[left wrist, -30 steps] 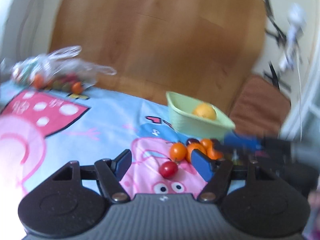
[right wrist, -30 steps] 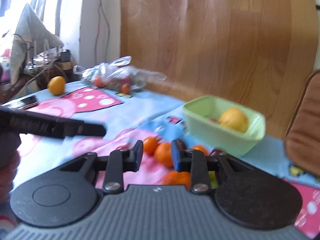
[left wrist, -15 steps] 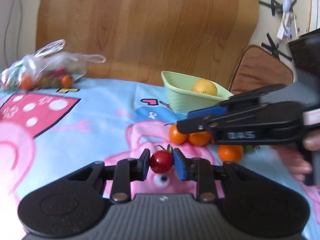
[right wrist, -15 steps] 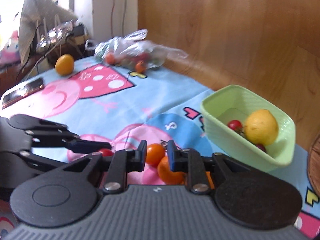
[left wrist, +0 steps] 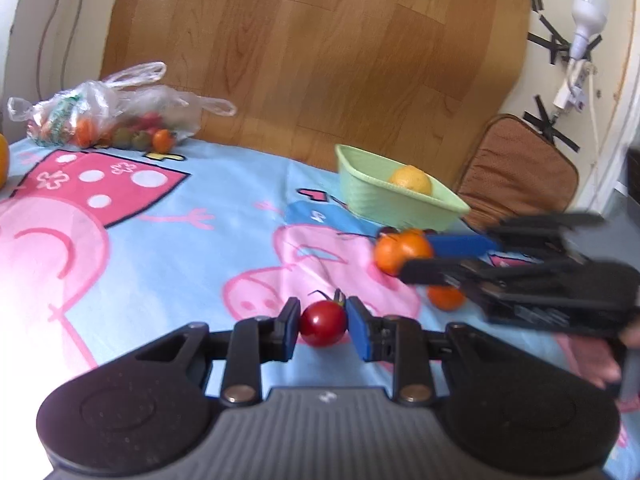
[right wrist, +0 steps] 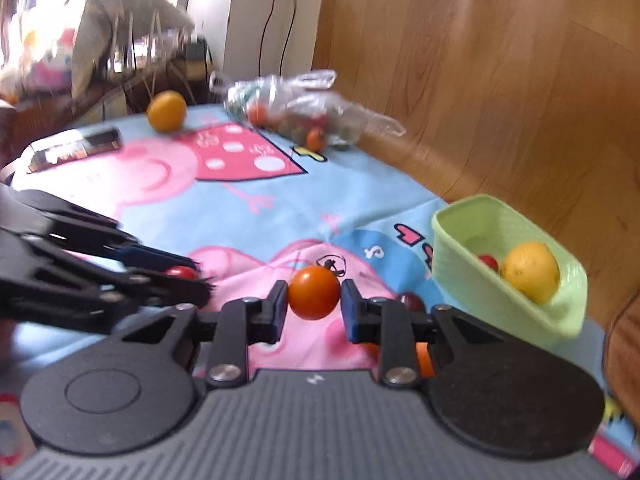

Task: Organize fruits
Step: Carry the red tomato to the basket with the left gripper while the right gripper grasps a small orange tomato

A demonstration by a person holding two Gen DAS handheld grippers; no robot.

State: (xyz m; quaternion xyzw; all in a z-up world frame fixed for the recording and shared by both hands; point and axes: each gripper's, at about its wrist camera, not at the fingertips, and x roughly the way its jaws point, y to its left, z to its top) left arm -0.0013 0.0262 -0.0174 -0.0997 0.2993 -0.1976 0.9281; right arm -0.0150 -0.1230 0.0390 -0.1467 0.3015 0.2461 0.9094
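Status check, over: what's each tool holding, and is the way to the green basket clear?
Left tool shut on red tomato. Right tool shut on orange tomato. Green basket beside them, nothing blocking.

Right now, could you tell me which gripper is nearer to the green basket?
Right. The right gripper, shut on an orange tomato, sits just beside the green basket. The left gripper, holding a red tomato, is farther back.

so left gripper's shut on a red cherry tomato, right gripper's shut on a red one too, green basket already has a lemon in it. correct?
Not quite: the right gripper is shut on an orange tomato, not a red one, as the right wrist view shows. The left gripper is shut on the red cherry tomato, and the green basket already holds the lemon.
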